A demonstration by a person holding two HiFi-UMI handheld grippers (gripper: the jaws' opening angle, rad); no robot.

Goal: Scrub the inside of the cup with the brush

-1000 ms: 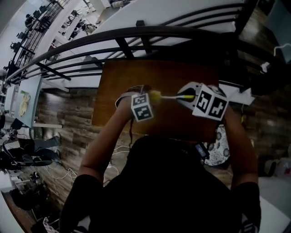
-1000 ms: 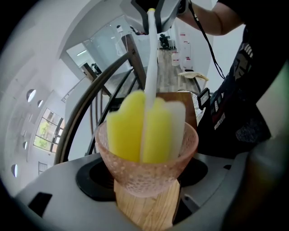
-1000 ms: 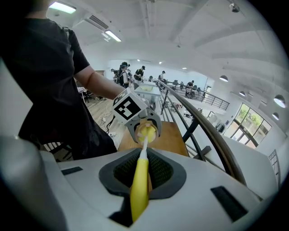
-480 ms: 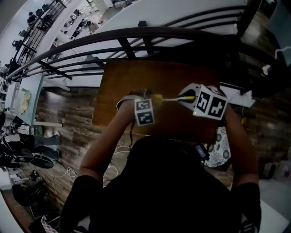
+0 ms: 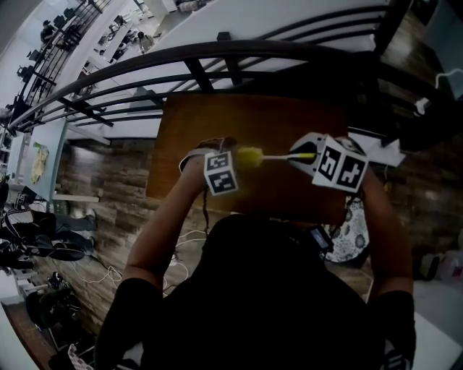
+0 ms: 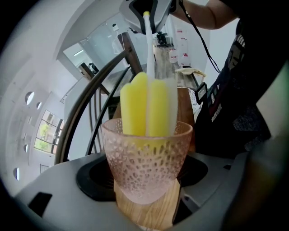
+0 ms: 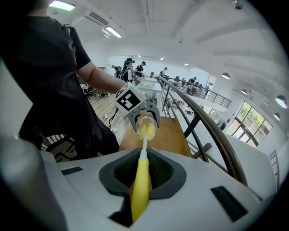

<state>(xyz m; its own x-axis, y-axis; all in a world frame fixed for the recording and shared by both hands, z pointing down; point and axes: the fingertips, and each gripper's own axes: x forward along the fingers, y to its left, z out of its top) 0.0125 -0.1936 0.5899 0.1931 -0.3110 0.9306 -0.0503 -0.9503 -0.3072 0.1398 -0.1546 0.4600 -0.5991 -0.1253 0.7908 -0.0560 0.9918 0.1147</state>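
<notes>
A pink dimpled glass cup (image 6: 146, 160) sits clamped in my left gripper (image 6: 146, 198), its mouth turned toward the other gripper. The brush's yellow sponge head (image 6: 145, 108) reaches partly into the cup; its white stem (image 6: 146, 49) runs back to my right gripper (image 6: 149, 9). From the right gripper view, the yellow handle (image 7: 141, 187) is clamped in my right gripper (image 7: 137, 198), and the cup (image 7: 148, 122) shows beyond the stem. In the head view the sponge (image 5: 249, 156) lies between left gripper (image 5: 219, 172) and right gripper (image 5: 318, 157), above the brown table (image 5: 217, 119).
A dark curved railing (image 5: 217, 61) runs along the table's far side, with an open hall below it. Wood-plank floor (image 5: 108, 188) lies left of the table. White papers (image 5: 380, 152) rest near the table's right edge. People stand far off (image 7: 135, 67).
The left gripper with the cup shifted slightly left, and the right gripper slightly right, so more of the sponge head shows outside the cup than before.
</notes>
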